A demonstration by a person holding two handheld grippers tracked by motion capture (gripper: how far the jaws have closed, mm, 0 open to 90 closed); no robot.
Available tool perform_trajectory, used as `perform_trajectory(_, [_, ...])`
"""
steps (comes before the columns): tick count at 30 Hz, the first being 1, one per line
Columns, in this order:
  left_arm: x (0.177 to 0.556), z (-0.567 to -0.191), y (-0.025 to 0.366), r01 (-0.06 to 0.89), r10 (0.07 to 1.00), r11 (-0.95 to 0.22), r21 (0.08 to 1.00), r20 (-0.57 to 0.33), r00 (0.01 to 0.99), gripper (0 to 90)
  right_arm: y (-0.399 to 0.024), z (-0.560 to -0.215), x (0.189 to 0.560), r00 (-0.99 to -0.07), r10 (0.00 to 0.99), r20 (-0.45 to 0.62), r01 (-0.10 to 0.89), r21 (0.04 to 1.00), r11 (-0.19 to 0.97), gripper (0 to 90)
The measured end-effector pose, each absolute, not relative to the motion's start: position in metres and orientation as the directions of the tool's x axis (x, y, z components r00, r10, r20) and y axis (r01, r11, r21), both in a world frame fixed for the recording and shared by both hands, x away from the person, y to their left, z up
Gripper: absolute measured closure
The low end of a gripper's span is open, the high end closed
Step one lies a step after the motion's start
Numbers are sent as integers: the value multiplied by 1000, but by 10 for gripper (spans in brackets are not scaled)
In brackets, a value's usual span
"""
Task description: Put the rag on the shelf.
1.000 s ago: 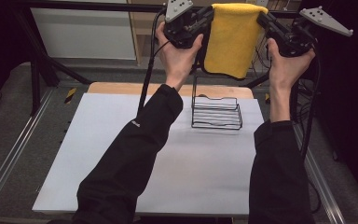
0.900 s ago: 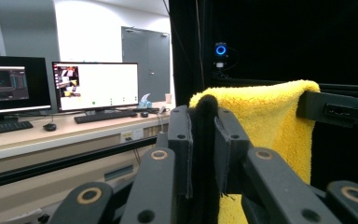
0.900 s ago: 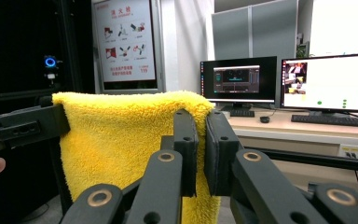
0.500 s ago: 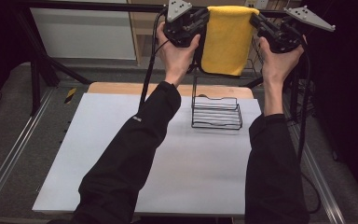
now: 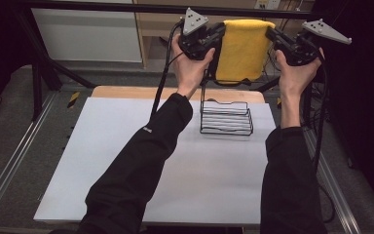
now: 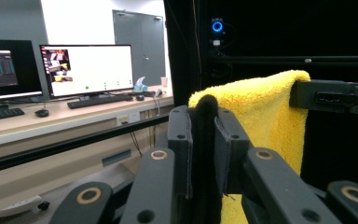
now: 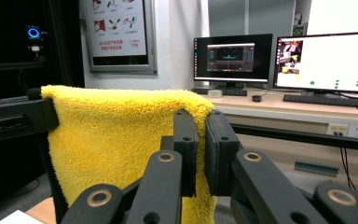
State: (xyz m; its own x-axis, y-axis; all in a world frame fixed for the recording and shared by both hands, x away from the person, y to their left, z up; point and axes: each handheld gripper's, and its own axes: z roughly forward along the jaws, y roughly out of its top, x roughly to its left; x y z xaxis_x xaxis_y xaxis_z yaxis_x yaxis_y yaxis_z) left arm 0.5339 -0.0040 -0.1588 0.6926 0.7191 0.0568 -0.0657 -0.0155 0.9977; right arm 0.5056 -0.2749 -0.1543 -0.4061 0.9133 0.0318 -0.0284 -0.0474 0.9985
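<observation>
A yellow fluffy towel hangs spread out between my two grippers, above the far edge of the table. My left gripper is shut on its upper left corner, and my right gripper is shut on its upper right corner. In the left gripper view the jaws pinch the towel's dark hem, with the right gripper at the far corner. In the right gripper view the jaws clamp the towel, and the left gripper holds the other end. A black wire rack stands on the table below the towel.
The white table top has metal rails along both sides. A black frame bar crosses behind the towel. Monitors and a desk stand beyond the table.
Both hands have come down a little with the towel stretched between them. The right hand has also shifted slightly to the left. Both grips are unchanged.
</observation>
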Motion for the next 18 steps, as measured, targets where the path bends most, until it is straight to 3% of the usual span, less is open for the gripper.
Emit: perform_trajectory(18, [529, -194, 5, -21, 676, -67, 998, 61, 734, 779, -279, -193, 499, -448, 892, 67, 52, 997, -49, 842])
